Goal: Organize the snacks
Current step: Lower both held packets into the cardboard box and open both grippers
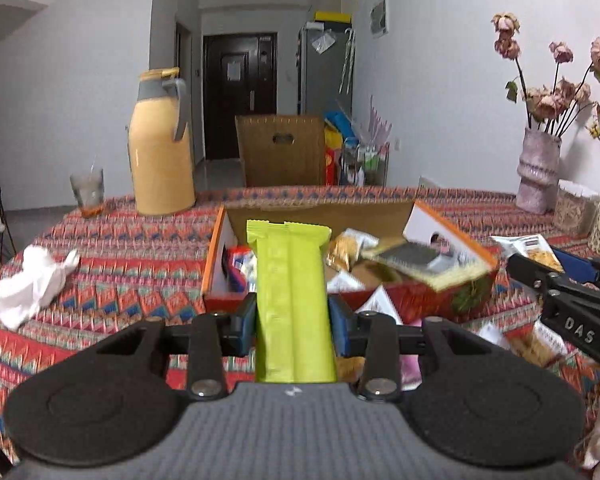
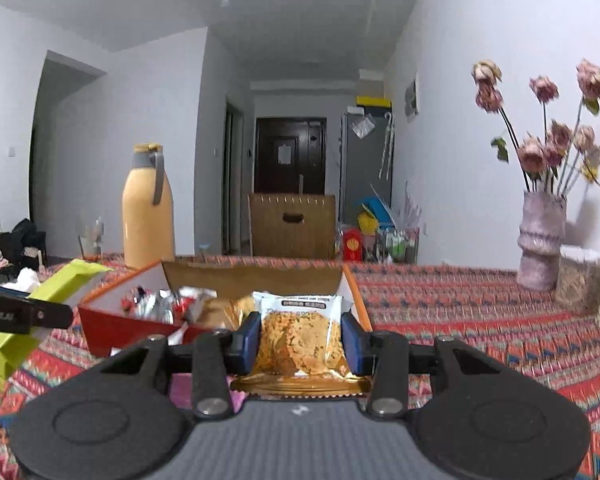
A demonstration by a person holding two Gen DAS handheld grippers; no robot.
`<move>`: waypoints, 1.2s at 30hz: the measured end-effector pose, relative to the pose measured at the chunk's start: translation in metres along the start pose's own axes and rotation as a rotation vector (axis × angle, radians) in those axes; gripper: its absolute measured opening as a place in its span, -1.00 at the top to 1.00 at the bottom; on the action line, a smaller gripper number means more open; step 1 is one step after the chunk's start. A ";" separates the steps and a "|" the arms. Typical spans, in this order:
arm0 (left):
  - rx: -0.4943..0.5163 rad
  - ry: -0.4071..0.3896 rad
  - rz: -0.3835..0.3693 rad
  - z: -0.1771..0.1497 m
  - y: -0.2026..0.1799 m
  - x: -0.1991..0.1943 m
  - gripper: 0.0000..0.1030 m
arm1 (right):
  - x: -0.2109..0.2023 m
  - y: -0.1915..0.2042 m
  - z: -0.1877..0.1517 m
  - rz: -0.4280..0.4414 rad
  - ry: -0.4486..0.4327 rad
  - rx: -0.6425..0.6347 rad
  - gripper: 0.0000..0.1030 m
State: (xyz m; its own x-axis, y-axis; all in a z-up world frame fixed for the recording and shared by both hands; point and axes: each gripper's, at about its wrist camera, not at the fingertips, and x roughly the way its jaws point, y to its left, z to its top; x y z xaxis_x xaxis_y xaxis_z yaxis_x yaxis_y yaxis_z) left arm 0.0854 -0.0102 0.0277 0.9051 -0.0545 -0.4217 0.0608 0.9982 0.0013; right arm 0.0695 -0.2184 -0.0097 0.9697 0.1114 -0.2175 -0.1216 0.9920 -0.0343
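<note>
1. The left gripper (image 1: 294,320) is clamped on a long lime-green snack bar (image 1: 290,300); its blue pads press both long edges, and the bar points out toward the box, held above the table.
2. The right gripper (image 2: 302,340) is clamped on a clear packet of golden crisp snack (image 2: 302,340), which has a white printed top edge and a gold sealed bottom edge.
3. The open cardboard box (image 1: 380,210) sits on the patterned tablecloth (image 1: 120,248), just ahead of both grippers. Its outside is red and orange, its inside plain brown, and its flaps stand open.
4. Inside the box lie several small wrapped snacks: a red, white and blue pack (image 1: 240,258) at the left, golden packets (image 1: 344,250) in the middle, and silver and red wrappers (image 2: 152,304) seen from the right wrist view. The box is only partly filled.
5. More packets (image 1: 536,248) lie loose on the cloth to the right of the box.
6. A tall yellow thermos jug (image 1: 162,152) stands behind the box at the left, with a drinking glass (image 1: 87,192) beside it holding an orange residue at the bottom.
7. A pale vase (image 1: 538,168) at the right holds dried pink flowers (image 1: 560,88).
8. A crumpled white tissue (image 1: 32,280) lies at the left.
</note>
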 end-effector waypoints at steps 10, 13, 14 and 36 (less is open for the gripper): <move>0.008 -0.049 -0.010 0.047 -0.005 0.027 0.27 | 0.039 0.012 0.039 0.022 -0.032 -0.018 0.20; -0.004 -0.052 -0.021 0.059 -0.004 0.039 0.27 | 0.056 0.015 0.049 0.027 -0.035 -0.025 0.20; -0.007 -0.057 -0.020 0.063 -0.005 0.044 0.27 | 0.061 0.017 0.052 0.031 -0.033 -0.023 0.20; -0.054 -0.007 0.017 0.054 0.017 0.140 0.27 | 0.150 0.015 0.032 0.001 0.072 0.023 0.20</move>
State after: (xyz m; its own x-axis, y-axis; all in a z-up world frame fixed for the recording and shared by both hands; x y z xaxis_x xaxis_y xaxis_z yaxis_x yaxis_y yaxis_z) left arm 0.2358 -0.0024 0.0173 0.9089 -0.0374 -0.4154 0.0227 0.9989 -0.0402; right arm 0.2201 -0.1849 -0.0113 0.9515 0.1090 -0.2876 -0.1175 0.9930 -0.0122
